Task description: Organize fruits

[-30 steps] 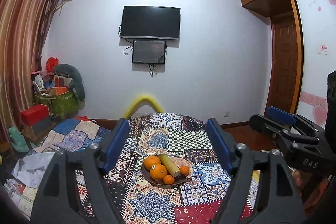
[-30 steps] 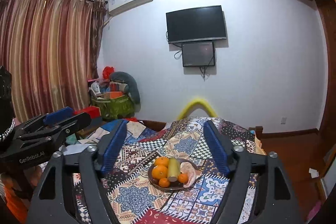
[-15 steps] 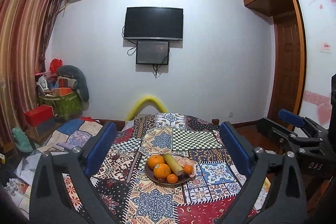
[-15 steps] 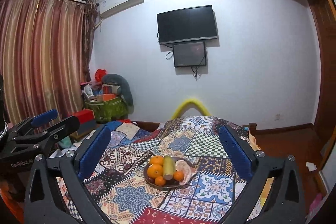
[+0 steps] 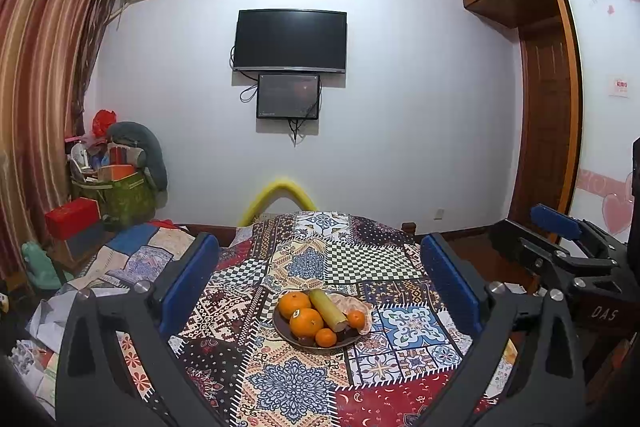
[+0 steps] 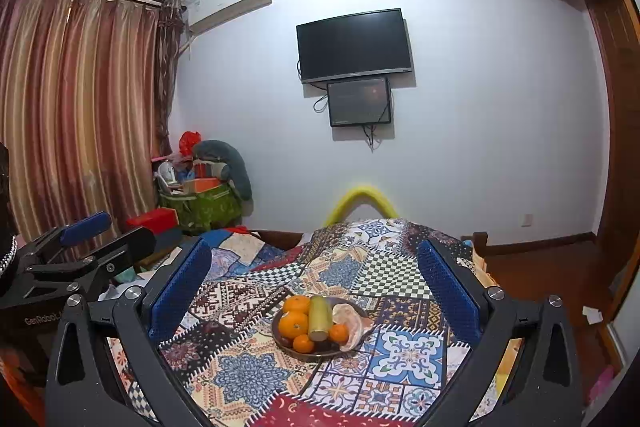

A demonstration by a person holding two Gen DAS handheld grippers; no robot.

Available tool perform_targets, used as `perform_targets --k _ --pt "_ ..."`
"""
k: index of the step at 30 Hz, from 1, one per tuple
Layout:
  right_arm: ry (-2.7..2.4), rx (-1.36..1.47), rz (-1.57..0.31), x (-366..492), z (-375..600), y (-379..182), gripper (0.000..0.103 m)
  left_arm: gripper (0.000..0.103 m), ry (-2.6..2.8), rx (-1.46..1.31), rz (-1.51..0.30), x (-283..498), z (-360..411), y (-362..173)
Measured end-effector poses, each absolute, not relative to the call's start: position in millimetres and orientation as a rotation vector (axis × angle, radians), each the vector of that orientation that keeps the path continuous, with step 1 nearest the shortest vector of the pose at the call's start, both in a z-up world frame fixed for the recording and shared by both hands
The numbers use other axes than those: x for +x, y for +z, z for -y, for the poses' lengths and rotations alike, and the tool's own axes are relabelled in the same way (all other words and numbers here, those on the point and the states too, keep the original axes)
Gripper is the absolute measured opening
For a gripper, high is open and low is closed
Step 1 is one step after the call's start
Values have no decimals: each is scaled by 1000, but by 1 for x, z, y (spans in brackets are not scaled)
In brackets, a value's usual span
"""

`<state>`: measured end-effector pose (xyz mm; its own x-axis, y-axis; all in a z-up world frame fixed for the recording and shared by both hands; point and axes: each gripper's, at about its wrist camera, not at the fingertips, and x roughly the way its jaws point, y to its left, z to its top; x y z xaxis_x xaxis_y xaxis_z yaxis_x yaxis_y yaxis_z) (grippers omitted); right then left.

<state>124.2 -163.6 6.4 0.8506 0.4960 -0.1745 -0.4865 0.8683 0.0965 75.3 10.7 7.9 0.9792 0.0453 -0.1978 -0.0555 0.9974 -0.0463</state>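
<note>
**Both grippers wide open above the fruit plate**

A patchwork cloth point(image 5: 304, 379) covers the table and fills the lower part of both wrist views, running from under the jaws out to the far edge. Beyond it, well past the jaws, stands a pale wall with a dark television point(image 5: 290, 41) and a smaller screen point(image 5: 288, 97) just below it. Striped curtains point(image 6: 76, 115) hang off to the left of the jaws.

The left gripper point(image 5: 318, 279) hovers over the near part of the table with its jaws spread wide; they have just been opening, and nothing is between the blue pads but air. The right gripper point(image 6: 314, 277) sits alongside, equally wide, its jaws also just opened and holding nothing. Each gripper shows at the edge of the other's view.

The dark plate point(image 5: 285, 331) rests on the cloth ahead of both grippers, centred between each pair of jaws and lower than them, touching neither. On it lie two large oranges point(image 5: 306, 322) on the left side, a yellow-green stick-shaped fruit point(image 5: 327, 309) across the middle, and two small oranges point(image 5: 325, 337) at the near and right sides. A pale, crumpled wrapper or peel point(image 6: 352, 321) lies on the plate's right rim.
</note>
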Motion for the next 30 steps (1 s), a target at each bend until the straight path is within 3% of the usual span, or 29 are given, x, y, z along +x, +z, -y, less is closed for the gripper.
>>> perform_targets --k 30 --pt "507 40 -198 124 166 10 103 102 35 -51 -199 79 -5 7"
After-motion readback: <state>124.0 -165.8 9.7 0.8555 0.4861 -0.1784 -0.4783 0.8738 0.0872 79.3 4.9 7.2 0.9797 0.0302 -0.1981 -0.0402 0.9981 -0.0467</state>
